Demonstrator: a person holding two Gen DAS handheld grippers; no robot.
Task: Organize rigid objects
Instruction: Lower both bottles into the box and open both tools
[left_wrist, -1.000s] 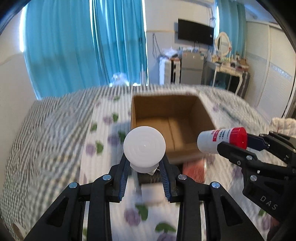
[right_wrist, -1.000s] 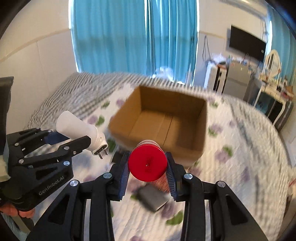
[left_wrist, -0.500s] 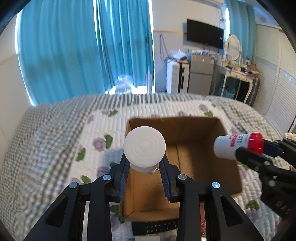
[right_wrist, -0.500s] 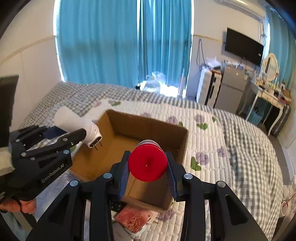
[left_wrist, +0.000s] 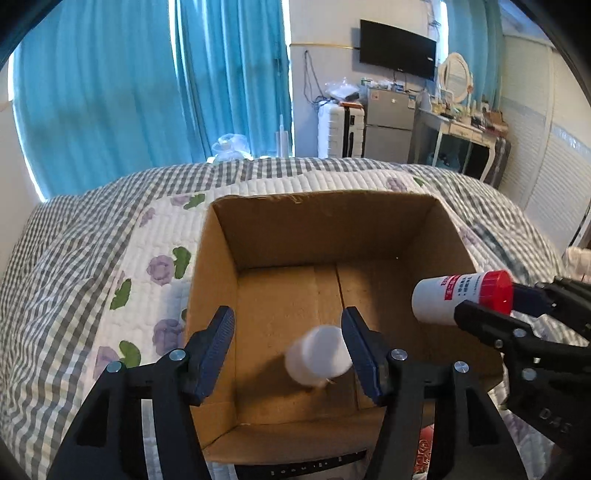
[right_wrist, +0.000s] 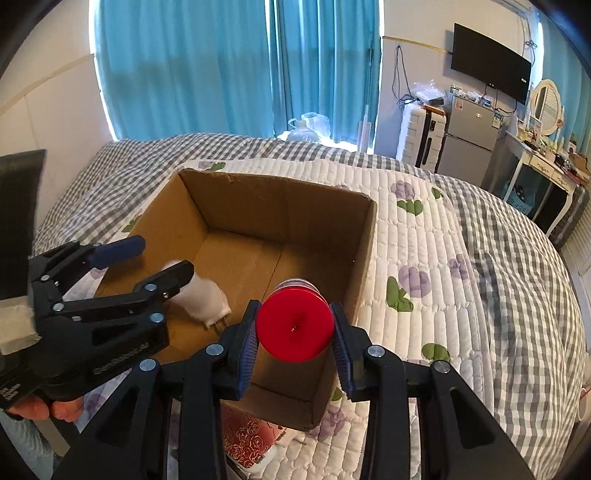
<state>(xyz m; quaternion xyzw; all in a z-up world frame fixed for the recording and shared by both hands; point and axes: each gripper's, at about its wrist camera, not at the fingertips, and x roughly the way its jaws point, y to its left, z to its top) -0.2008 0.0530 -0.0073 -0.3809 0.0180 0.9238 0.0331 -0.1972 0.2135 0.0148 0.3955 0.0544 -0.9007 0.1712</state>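
Drop step: left gripper (left_wrist: 288, 350) jaws spread, white plug adapter (left_wrist: 318, 355) loose inside cardboard box (left_wrist: 280, 218) at 6 o'clock. Right gripper (right_wrist: 294, 349) clamps red-capped bottle (right_wrist: 294, 328); next, probably release into the box.

Teal curtains (left_wrist: 147, 85) hang across the window behind the bed, whose grey gingham cover (left_wrist: 55, 258) lies under a white quilt with purple flowers (right_wrist: 424, 258); a clear plastic bag (left_wrist: 231, 146) sits at the curtains' foot. Against the far wall stand a white suitcase (left_wrist: 334, 129) and, just beside it, a silver fridge (left_wrist: 388, 125); a black television (left_wrist: 397, 50) is mounted above them; to the right a white dressing table (left_wrist: 458, 129) carries an oval mirror (left_wrist: 456, 77) and small clutter.
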